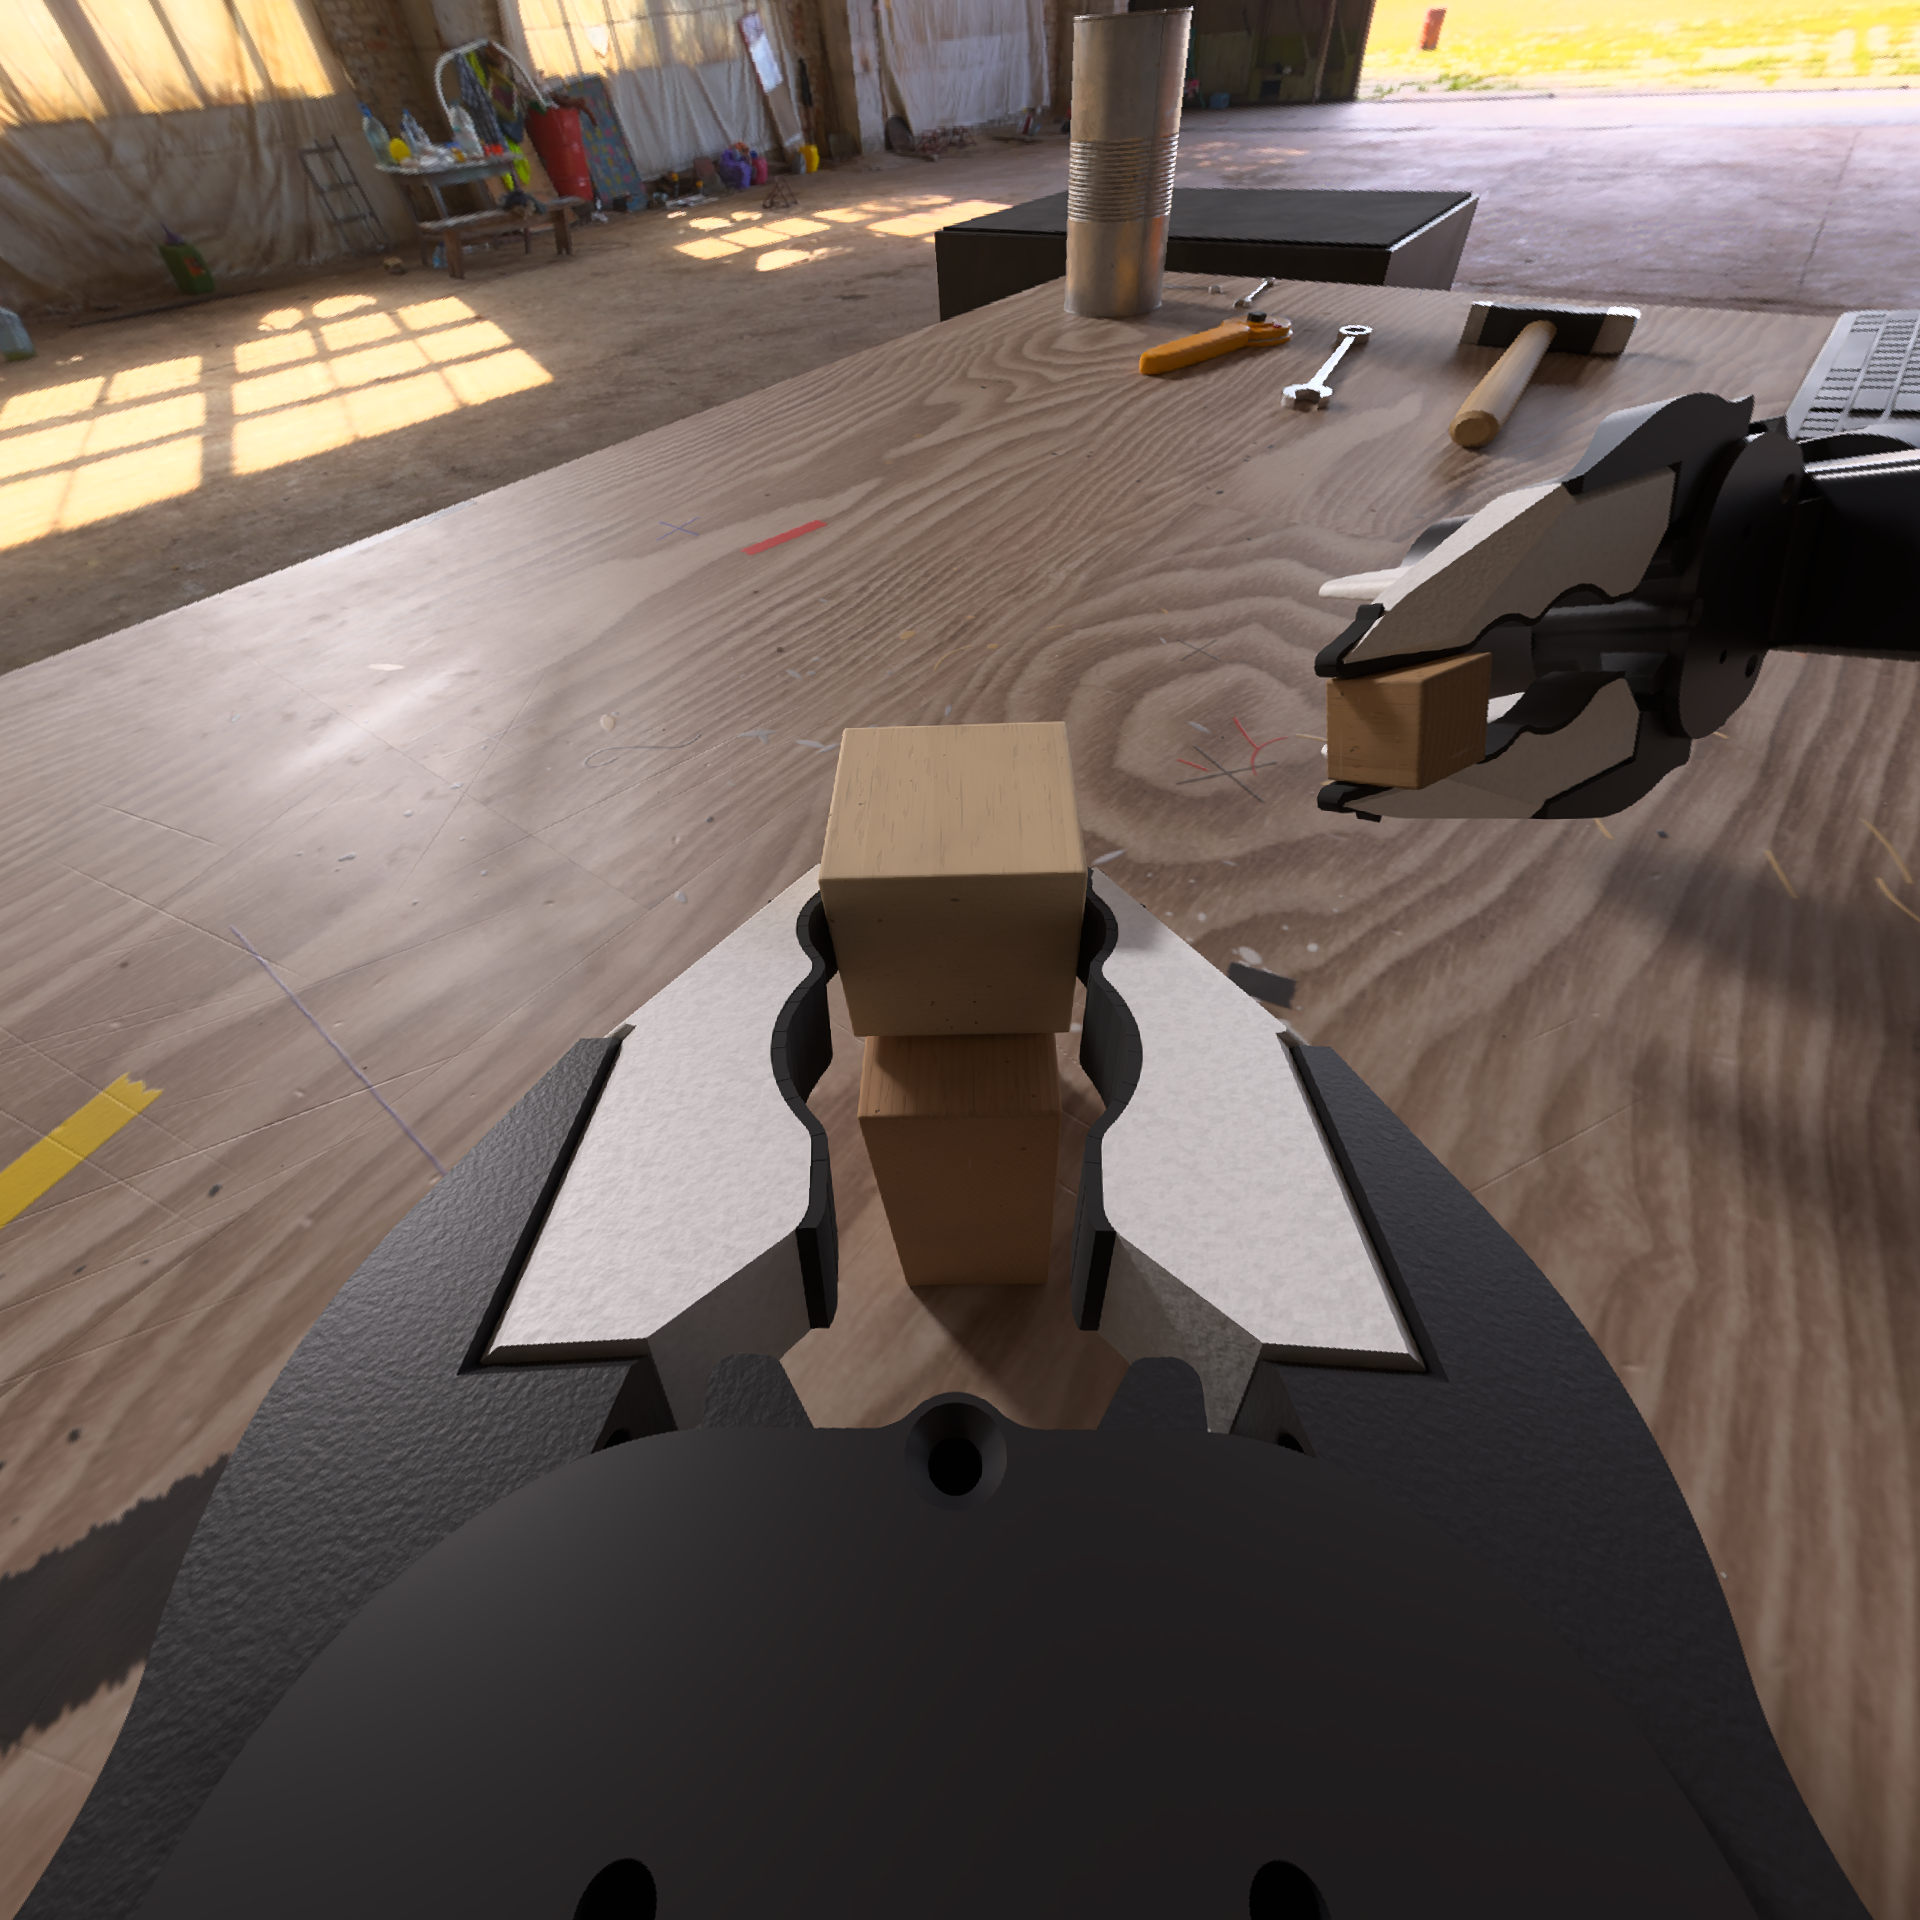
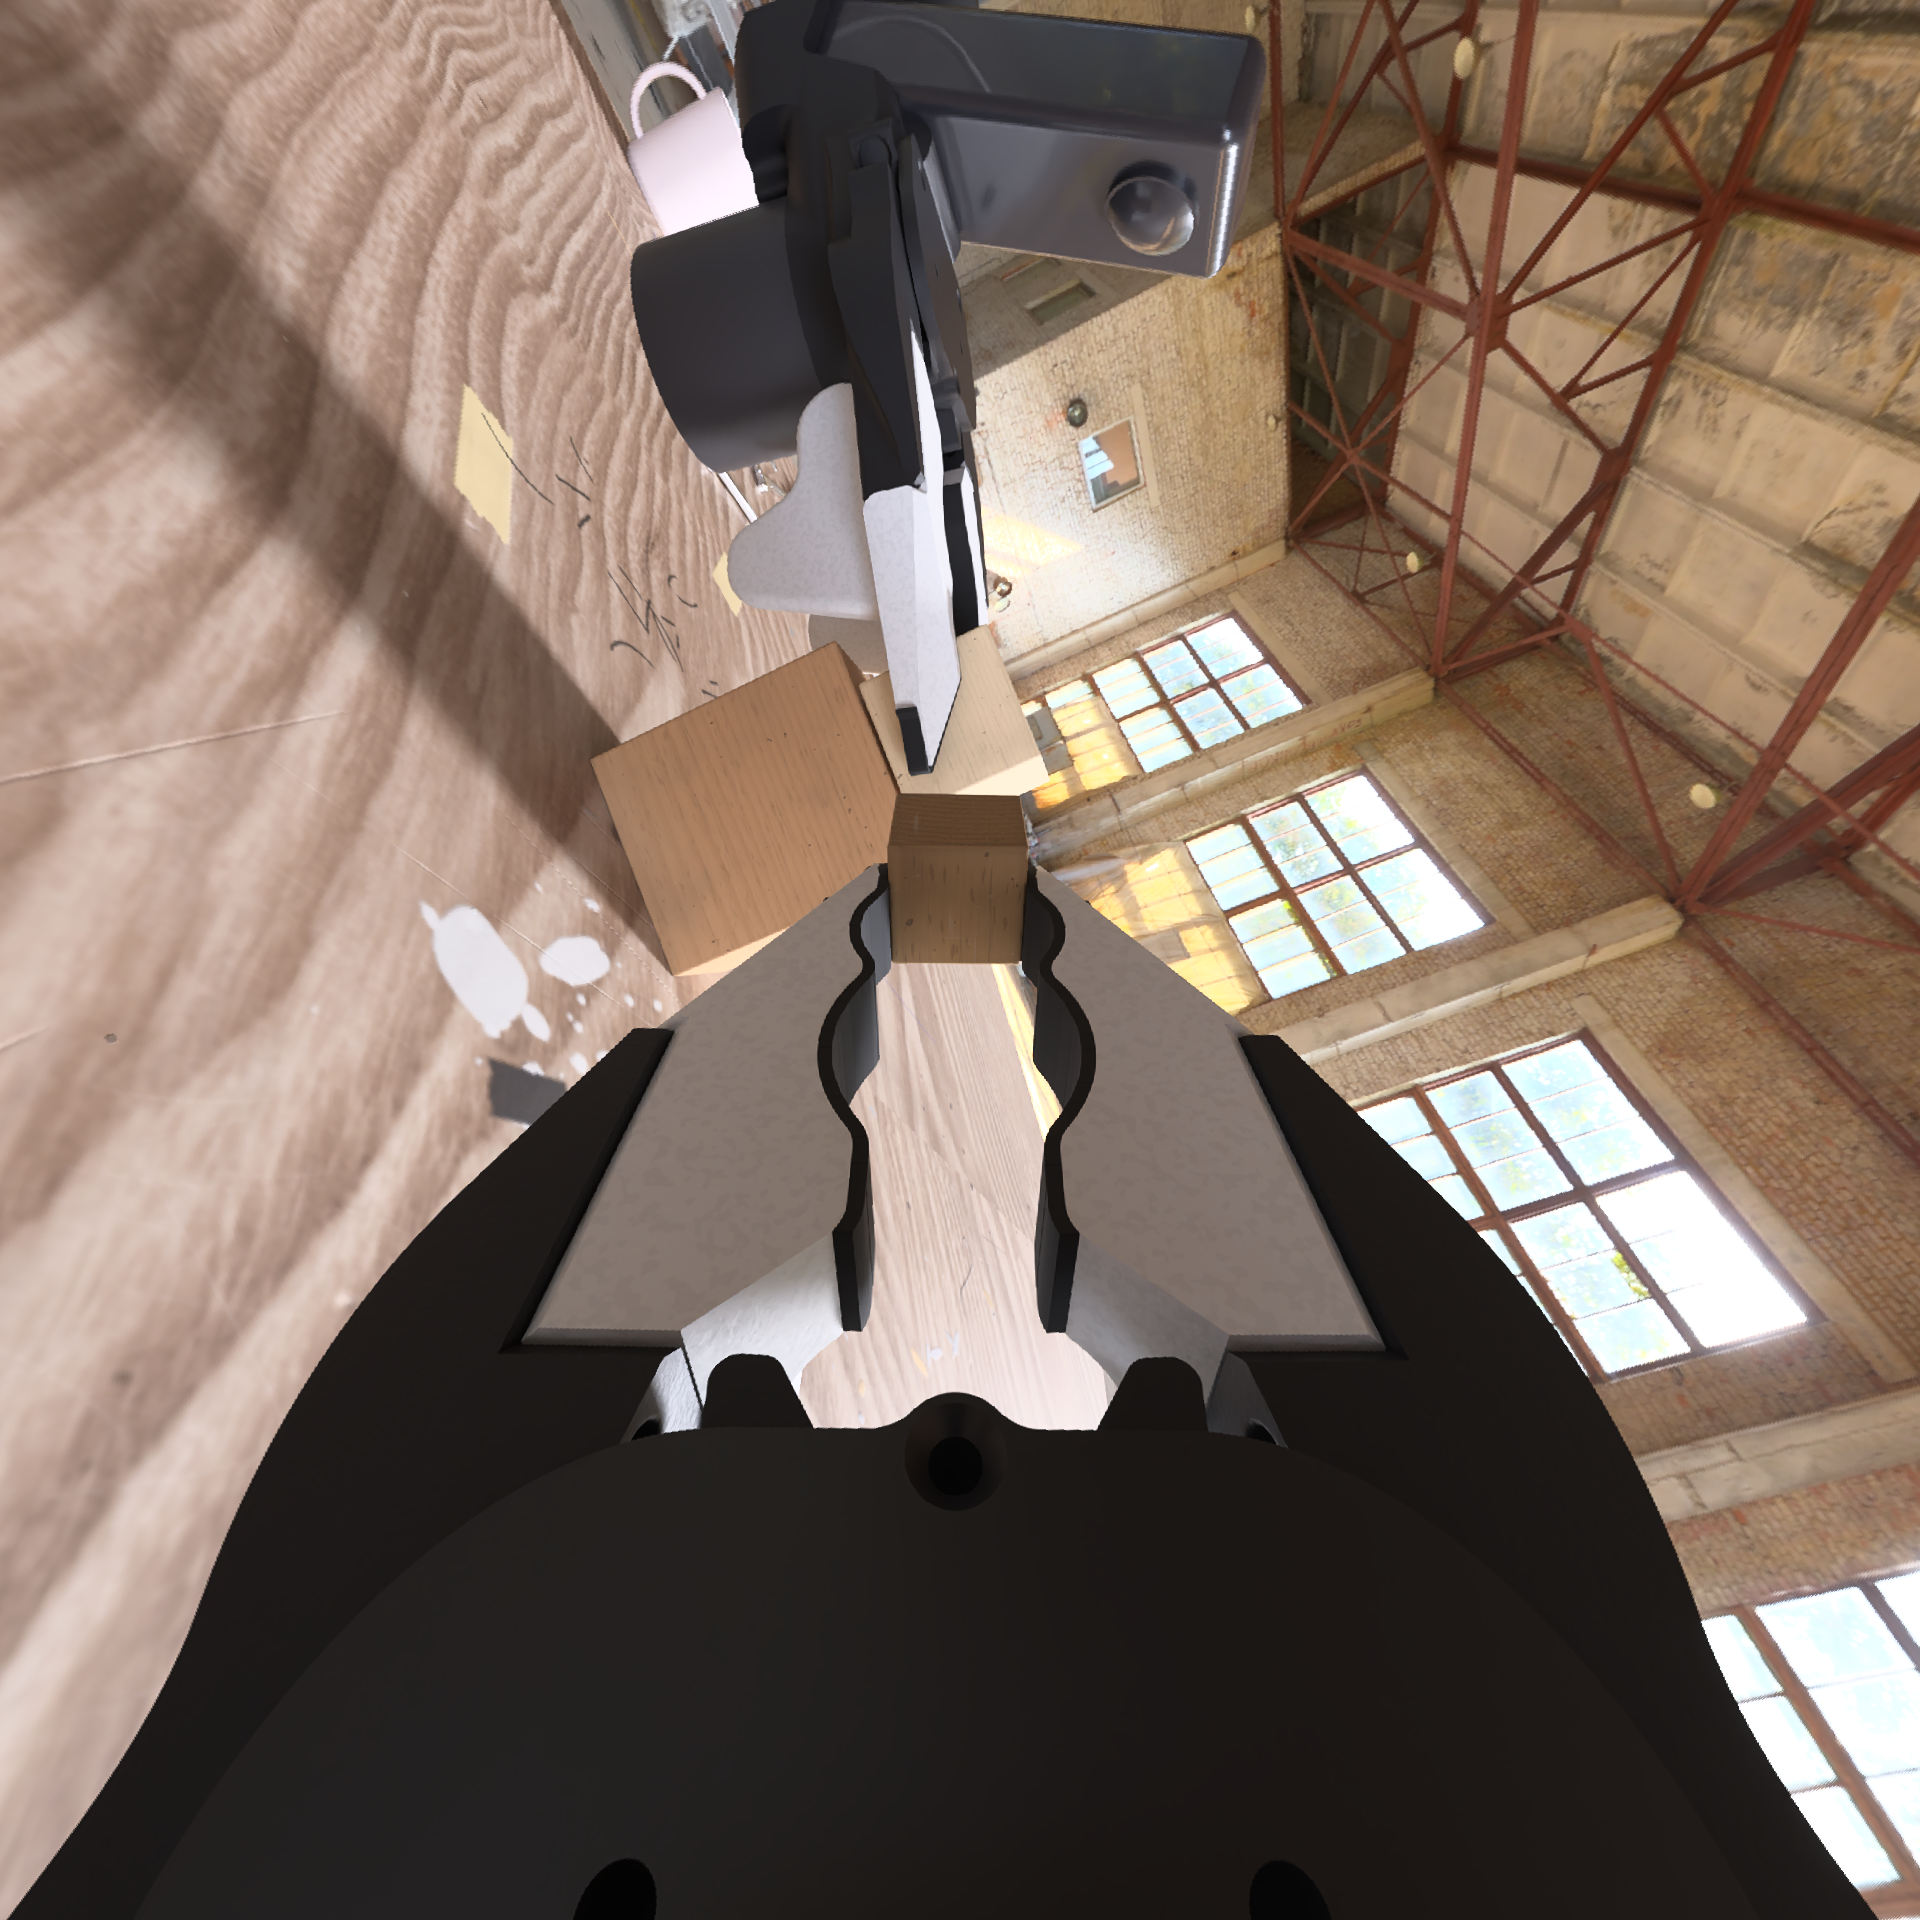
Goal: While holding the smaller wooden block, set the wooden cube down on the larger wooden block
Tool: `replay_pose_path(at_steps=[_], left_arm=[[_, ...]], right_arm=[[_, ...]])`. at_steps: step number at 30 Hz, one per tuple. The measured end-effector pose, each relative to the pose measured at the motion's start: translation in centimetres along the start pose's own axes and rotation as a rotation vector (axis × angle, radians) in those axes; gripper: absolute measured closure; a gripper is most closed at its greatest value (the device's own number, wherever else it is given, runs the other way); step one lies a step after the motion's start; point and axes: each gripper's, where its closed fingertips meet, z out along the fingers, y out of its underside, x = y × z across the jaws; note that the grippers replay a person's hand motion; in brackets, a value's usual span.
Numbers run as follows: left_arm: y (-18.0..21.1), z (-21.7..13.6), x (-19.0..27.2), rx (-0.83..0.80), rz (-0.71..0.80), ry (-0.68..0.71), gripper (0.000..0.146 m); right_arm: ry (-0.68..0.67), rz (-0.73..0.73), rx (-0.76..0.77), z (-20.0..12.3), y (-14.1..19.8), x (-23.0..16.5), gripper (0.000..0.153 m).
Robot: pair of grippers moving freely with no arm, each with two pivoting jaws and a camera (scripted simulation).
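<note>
Between the left gripper's [image 1: 954,940] fingertips sits the wooden cube [image 1: 951,873], pale and square, and both pads are pressed on its side faces, so this gripper is clamped on it. Directly below it, seen down the gap between the fingers, stands the larger wooden block [image 1: 961,1153], darker in tone, upright on the table [image 1: 520,831]. The cube's bottom edge meets the block's top in this view; whether it already bears on it or hangs a hair above, I cannot tell. That vertical line is the whole story: cube straight over block, faces roughly squared up, so my read is that the next move calls for a release and a straight pull back, not more travel.

Off to the right, well apart from the stack, the right gripper [image 1: 1351,727] is turned on its side and is closed on the smaller wooden block [image 1: 1403,727], held clear of the table. The left gripper is plainly the nearer one to the stack.

Farther out lie a hammer [image 1: 1507,374], a wrench [image 1: 1325,364], an orange-handled cutter [image 1: 1216,343] and a tall metal can [image 1: 1127,166].

No brand or readable writing shows on the blocks or grippers; the table carries only scribbled pen marks and tape strips.
</note>
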Motion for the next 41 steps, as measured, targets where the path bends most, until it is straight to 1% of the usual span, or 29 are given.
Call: replay_pose_path(at_steps=[4, 6, 8, 10, 14, 17, 21, 25, 28, 30, 32, 34, 35, 36, 37, 38, 41], left_arm=[[0.0, 0.0, 0.0, 0.002, -0.001, 0.000, 0.101], [0.0, 0.0, -0.1, 0.001, 0.009, -0.010, 0.101], [-0.1, -0.1, -0.2, -0.004, 0.038, -0.037, 0.098], [0.0, -0.1, -0.1, -0.011, 0.049, -0.037, 0.096], [0.4, 0.1, -0.1, -0.026, 0.045, -0.029, 0.095], [0.3, 0.0, -0.1, -0.021, 0.047, -0.034, 0.095], [-0.1, -0.1, -0.3, -0.011, 0.051, -0.047, 0.094], [-1.5, -1.1, -0.8, 0.046, 0.035, -0.090, 0.093], [-2.9, -2.7, -0.8, 0.104, 0.052, -0.185, 0.094], [-4.2, -4.0, 0.3, 0.172, 0.024, -0.221, 0.096], [-5.7, -5.1, 2.0, 0.291, -0.034, -0.241, 0.101], [-7.1, -5.1, 3.8, 0.402, -0.111, -0.179, 0.115], [-7.6, -4.6, 4.1, 0.412, -0.167, -0.160, 0.120], [-7.6, -4.1, 4.2, 0.397, -0.220, -0.159, 0.121], [-7.5, -3.5, 4.6, 0.375, -0.256, -0.140, 0.121], [-7.4, -3.2, 5.3, 0.363, -0.288, -0.083, 0.118], [-7.7, -3.4, 7.6, 0.414, -0.454, 0.160, 0.107]], right_arm=[[-0.003, -0.029, -0.001, 0.0, 0.0, -0.2, 0.129], [-0.013, -0.020, -0.002, 0.0, 0.1, -0.3, 0.129], [-0.023, 0.032, -0.004, -0.2, 0.2, 0.0, 0.129], [-0.033, 0.081, -0.007, -0.5, 0.3, 0.2, 0.129], [-0.078, 0.146, -0.020, -1.4, 0.1, -0.3, 0.129], [-0.085, 0.195, -0.039, -2.0, 0.0, -0.3, 0.129], [-0.095, 0.274, -0.061, -1.8, 0.1, 0.0, 0.129], [-0.098, 0.326, -0.065, -1.7, -0.1, 0.4, 0.129], [-0.092, 0.373, -0.063, -1.7, -0.2, 1.0, 0.129], [-0.099, 0.448, -0.042, -1.6, -0.4, 1.5, 0.129], [-0.110, 0.553, -0.016, -1.7, -0.6, 2.5, 0.129], [-0.166, 0.690, 0.062, -2.0, -1.4, 3.4, 0.129], [-0.190, 0.740, 0.107, -2.3, -1.9, 3.9, 0.129], [-0.224, 0.783, 0.155, -2.7, -2.5, 4.3, 0.129], [-0.273, 0.833, 0.201, -3.1, -3.0, 4.7, 0.129], [-0.307, 0.885, 0.237, -3.6, -3.4, 5.1, 0.129], [-0.322, 0.990, 0.307, -4.5, -3.8, 6.3, 0.129]])
